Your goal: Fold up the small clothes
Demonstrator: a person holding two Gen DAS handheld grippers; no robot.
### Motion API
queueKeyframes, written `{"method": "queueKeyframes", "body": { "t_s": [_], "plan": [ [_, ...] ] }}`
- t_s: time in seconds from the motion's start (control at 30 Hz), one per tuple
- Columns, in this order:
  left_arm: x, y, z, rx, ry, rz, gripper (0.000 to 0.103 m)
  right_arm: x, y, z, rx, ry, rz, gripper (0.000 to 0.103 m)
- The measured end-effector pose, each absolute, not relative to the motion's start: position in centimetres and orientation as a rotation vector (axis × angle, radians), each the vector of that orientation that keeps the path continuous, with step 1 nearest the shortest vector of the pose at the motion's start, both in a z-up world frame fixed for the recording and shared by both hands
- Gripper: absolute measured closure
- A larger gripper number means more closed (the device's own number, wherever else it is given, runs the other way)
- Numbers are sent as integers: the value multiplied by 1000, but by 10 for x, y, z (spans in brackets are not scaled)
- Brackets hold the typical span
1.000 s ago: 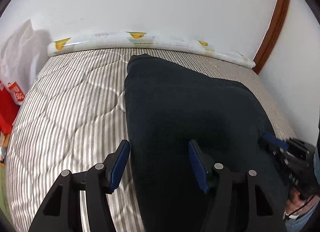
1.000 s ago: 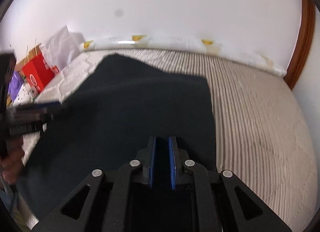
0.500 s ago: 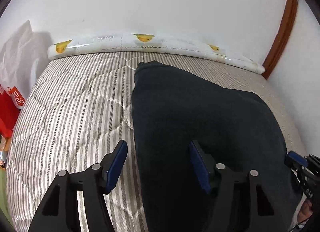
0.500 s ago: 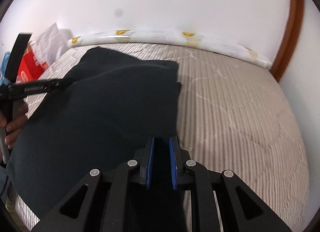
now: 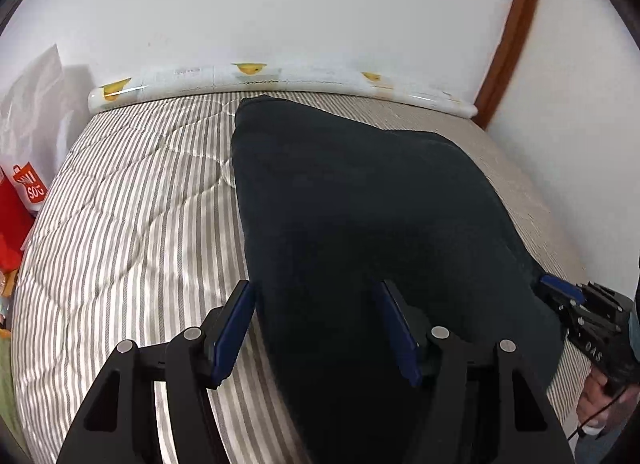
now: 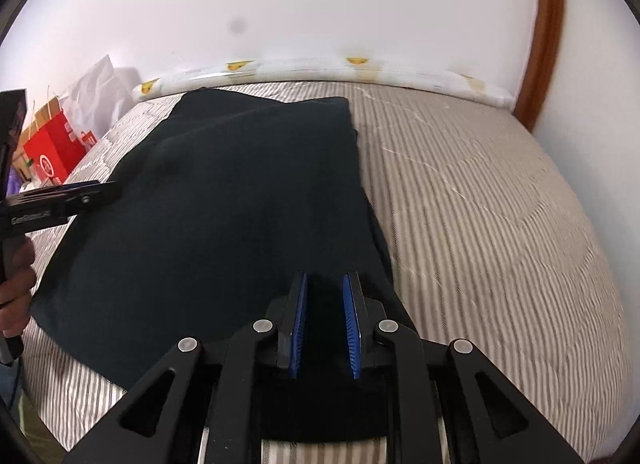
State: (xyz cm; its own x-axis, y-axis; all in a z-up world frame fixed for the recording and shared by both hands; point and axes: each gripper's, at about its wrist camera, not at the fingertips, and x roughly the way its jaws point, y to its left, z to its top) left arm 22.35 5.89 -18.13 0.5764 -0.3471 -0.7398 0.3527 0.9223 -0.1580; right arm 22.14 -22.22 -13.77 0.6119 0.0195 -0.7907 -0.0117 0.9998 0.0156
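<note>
Across the left wrist view, a grey-and-white striped quilted mattress point(image 5: 132, 223) is filling the scene, and a dark navy folded cloth garment point(image 5: 360, 215) is lying on it, right of centre. Its long axis is running away from the camera toward a white rolled bolster with yellow fruit prints point(image 5: 280, 81) that is sitting along the far wall. A red paper shopping bag point(image 5: 16, 215) is standing off the mattress at the left edge, and a brown curved wooden trim point(image 5: 512, 31) is rising at the right. The left gripper point(image 5: 316, 328) is hanging with its blue-padded fingers point(image 5: 234, 328) standing wide apart, straddling the garment's near left edge; no pad is pressing on the cloth. At the right edge the right gripper point(image 5: 560, 290) is showing at the garment's near right corner, a person's hand point(image 5: 596, 396) holding its handle.

From the right wrist view, the garment point(image 6: 224, 199) is occupying the left half of the mattress point(image 6: 500, 223), its far end pointing at the bolster point(image 6: 320, 67). The right gripper point(image 6: 325, 324) is over the near right edge, its jaws opening, dark cloth sitting between the pads with a gap showing. The left gripper point(image 6: 80, 193) is reaching in from the left over the garment's left edge, and the red bag point(image 6: 52, 151) is standing behind it.
</note>
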Motion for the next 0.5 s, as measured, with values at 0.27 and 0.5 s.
{"method": "queueKeyframes", "body": {
  "t_s": [0.27,0.5],
  "plan": [
    [186,63,-186,8,870,-438,42,186,-219,-120,19,875,3,85],
    [170,72,-190,-14,879,-424,42,180,-212,-128,-3,873,-2,84]
  ]
}}
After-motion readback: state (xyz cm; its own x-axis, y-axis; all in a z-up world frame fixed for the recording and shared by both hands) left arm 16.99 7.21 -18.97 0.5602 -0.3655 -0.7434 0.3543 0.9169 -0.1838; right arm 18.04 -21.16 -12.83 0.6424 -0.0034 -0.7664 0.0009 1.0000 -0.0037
